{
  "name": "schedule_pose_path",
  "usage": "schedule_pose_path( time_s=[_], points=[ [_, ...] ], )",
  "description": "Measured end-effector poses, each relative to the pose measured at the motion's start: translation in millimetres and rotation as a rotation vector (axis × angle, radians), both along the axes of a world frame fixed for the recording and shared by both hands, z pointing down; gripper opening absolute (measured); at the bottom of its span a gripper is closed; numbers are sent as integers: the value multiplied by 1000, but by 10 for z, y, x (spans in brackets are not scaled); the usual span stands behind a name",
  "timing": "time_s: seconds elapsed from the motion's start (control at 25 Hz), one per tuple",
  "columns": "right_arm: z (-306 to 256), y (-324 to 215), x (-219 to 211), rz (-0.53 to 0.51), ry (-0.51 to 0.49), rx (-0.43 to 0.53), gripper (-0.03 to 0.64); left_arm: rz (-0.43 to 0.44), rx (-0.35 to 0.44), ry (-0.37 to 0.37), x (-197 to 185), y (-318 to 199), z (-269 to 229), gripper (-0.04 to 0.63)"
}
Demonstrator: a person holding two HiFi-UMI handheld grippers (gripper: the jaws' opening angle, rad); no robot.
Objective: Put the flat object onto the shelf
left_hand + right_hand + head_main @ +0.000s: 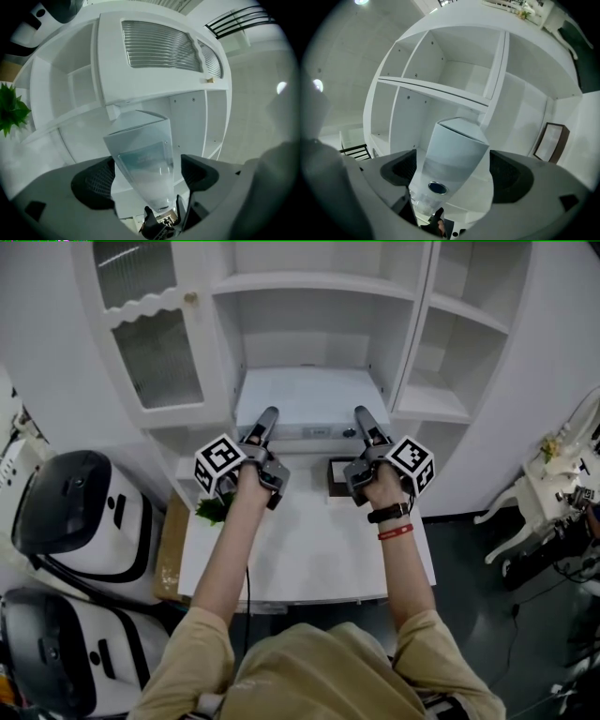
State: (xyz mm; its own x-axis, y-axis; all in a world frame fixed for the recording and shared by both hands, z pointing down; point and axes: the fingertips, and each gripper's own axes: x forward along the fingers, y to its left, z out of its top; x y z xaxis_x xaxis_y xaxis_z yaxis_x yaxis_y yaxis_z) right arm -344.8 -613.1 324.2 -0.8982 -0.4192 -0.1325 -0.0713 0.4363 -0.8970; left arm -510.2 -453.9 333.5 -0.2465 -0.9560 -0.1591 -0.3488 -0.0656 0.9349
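Observation:
A flat white box [309,395] lies in the middle bay of the white cabinet [319,283], its front edge toward me. My left gripper [266,420] reaches to the box's left front corner and my right gripper [365,420] to its right front corner. In the left gripper view the box [143,150] stands between the dark pads [96,180], with a gap on each side. The right gripper view shows the same: the box [457,150] with a blue oval mark sits between the pads [508,176] untouched. Both grippers [145,178] [452,176] are open.
A white table [309,549] stands in front of the cabinet with a dark picture frame [337,474] and a green plant [214,510] on it. A ribbed glass door [155,343] hangs open at the left. Open shelves [427,404] lie right. White machines [66,512] stand on the floor at the left.

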Motion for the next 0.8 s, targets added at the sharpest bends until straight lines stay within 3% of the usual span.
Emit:
schedule_pose_path(
  time_s=[0.36,0.52,0.8],
  points=[
    [186,24,392,85,128,173,474,-2,-75,-163,193,257,70,431],
    [288,110,510,114,215,274,474,-28,-143,-282,271,380,148,430],
    [263,353,650,215,442,626,472,-101,-266,-498,377,571,265,430]
  ],
)
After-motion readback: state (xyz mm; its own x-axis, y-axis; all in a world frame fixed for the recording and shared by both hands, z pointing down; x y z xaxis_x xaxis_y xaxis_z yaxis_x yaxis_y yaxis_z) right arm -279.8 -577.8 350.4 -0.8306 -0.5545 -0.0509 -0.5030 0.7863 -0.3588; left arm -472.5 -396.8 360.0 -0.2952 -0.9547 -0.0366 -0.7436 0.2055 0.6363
